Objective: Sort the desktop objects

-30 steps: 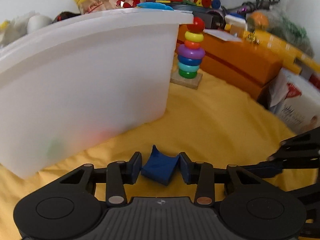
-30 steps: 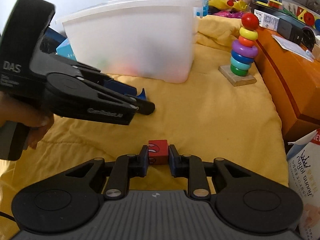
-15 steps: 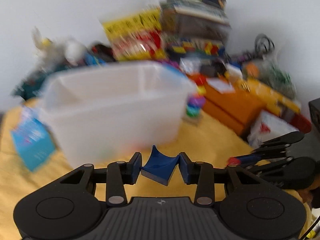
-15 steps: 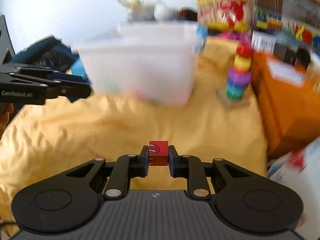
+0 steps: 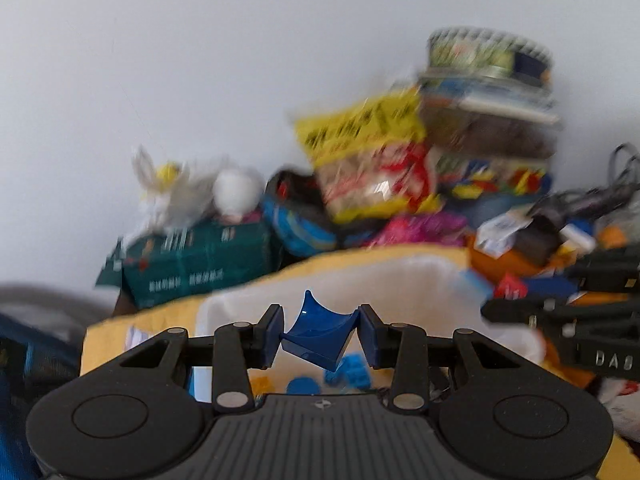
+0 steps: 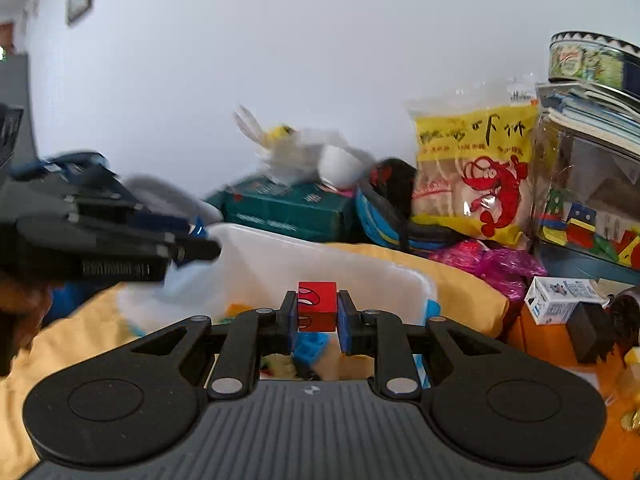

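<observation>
The left gripper [image 5: 320, 334] was held above the open white plastic bin [image 5: 400, 280], its two fingers clamped on a dark blue curved block [image 5: 318, 330] that sat tilted between the pads. Blue pieces [image 5: 348, 372] and a yellow piece [image 5: 260, 382] were seen inside the bin below it, though blur hid their shapes. The right gripper [image 6: 318, 316] was likewise held over the near edge of the bin, its fingers closed on a red cube [image 6: 317, 312] printed with white and black marks. A blue brick [image 6: 308, 346] was visible in the bin just beneath the cube. The bin rested on a yellow cloth [image 6: 72, 328]. In the right wrist view the left gripper was seen at the left, blurred, over the bin's left side. Behind the bin, against the white wall, a dark green box [image 6: 288, 208], a white plush toy [image 6: 304, 152], and a yellow snack bag with a red shrimp [image 6: 476, 176] were ranged. Far right, a white carton [image 6: 560, 306] lay on an orange box [image 6: 544, 336].
</observation>
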A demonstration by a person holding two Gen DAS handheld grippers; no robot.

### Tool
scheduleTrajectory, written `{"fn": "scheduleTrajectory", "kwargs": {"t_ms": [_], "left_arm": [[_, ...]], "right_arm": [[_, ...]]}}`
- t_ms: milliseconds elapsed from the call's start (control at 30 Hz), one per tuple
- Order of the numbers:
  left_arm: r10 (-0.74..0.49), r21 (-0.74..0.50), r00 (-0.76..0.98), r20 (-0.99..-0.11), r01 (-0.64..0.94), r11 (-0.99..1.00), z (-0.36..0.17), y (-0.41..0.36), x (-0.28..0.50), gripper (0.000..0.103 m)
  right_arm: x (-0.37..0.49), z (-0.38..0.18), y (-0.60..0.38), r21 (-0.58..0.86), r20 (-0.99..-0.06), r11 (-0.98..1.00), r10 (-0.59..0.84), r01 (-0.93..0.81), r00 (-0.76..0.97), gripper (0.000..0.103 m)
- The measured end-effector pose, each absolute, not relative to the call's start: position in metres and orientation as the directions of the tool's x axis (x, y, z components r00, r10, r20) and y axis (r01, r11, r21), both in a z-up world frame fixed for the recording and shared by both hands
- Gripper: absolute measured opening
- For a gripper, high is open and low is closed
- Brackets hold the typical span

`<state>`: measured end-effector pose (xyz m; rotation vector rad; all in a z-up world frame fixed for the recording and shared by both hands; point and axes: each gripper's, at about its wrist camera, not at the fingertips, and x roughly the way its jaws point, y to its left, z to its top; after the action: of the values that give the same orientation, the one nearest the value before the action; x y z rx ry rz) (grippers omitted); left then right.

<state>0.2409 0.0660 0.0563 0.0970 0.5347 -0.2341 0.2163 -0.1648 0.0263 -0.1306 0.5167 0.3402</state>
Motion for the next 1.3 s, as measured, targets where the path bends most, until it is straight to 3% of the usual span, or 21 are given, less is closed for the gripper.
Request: {"fn": "scheduleTrajectory", "kwargs": {"t_ms": [133, 200, 233, 333, 433, 500, 567, 700, 1300], "left_arm": [[-0.148, 0.080, 0.787, -0.599, 0.242, 0.967, 0.031, 0.059, 0.260, 0.044], [-0.149, 0.067, 0.767, -0.624, 0.243, 0.968, 0.024, 0.060, 0.262, 0.048], [-0.154, 0.057, 0.765, -0.625, 0.242, 0.969, 0.025, 0.062, 0.259, 0.049], [-0.130, 0.087, 0.796, -0.591, 0.223, 0.971, 0.035, 0.062, 0.245, 0.066], [-0.093, 0.129, 0.836, -0.541, 0.192, 0.973, 0.052, 0.059, 0.229, 0.069], [-0.070, 0.150, 0.865, -0.496, 0.165, 0.975, 0.065, 0.054, 0.216, 0.078], [-0.012, 0.166, 0.892, -0.452, 0.097, 0.981, 0.074, 0.048, 0.205, 0.087], [0.004, 0.202, 0.883, -0.470, 0.103, 0.974, 0.079, 0.043, 0.201, 0.089], [0.041, 0.195, 0.773, -0.633, 0.109, 0.975, 0.072, 0.042, 0.216, 0.089]], "right_arm": [[0.249, 0.012, -0.157, -0.042, -0.609, 0.945, 0.234, -0.325, 0.758, 0.026], [0.253, 0.006, -0.161, -0.003, -0.630, 0.950, 0.240, -0.311, 0.738, 0.037], [0.250, 0.005, -0.164, 0.004, -0.630, 0.952, 0.239, -0.305, 0.739, 0.038], [0.244, 0.009, -0.169, -0.009, -0.624, 0.955, 0.227, -0.298, 0.748, 0.046], [0.242, 0.019, -0.175, -0.018, -0.621, 0.957, 0.217, -0.291, 0.753, 0.057], [0.238, 0.024, -0.178, -0.042, -0.625, 0.958, 0.196, -0.283, 0.755, 0.073], [0.235, 0.028, -0.178, -0.056, -0.635, 0.956, 0.189, -0.289, 0.749, 0.082], [0.238, 0.035, -0.178, -0.091, -0.664, 0.959, 0.144, -0.270, 0.734, 0.100], [0.248, 0.029, -0.167, -0.125, -0.742, 0.961, 0.075, -0.248, 0.666, 0.103]]}}
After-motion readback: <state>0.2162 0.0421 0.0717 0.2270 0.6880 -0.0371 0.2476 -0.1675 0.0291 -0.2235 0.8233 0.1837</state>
